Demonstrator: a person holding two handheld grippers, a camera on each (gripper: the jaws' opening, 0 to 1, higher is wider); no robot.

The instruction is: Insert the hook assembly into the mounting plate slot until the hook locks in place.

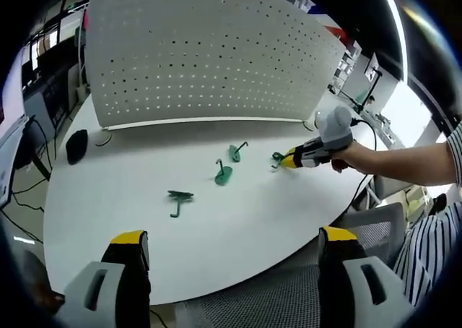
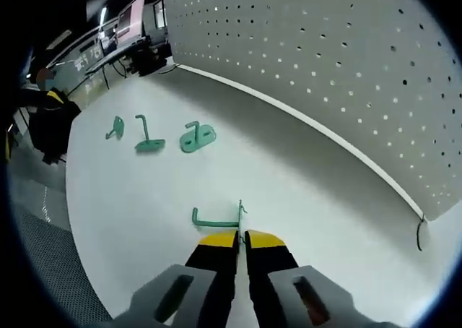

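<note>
The right gripper pinches a small green metal hook at its closed yellow tips. The left gripper stands open, well apart from three more green hooks on the white table.

The worktop lies bare and open along its near edge, where the left claw hovers with its jaws spread. A white pegboard stands upright along the far edge and walls off that side. Three green hooks lie scattered mid-worktop, apart from one another, with open lanes between them. A black mouse sits near the far left corner. The right claw, pinched on a fourth hook, occupies the right side.
</note>
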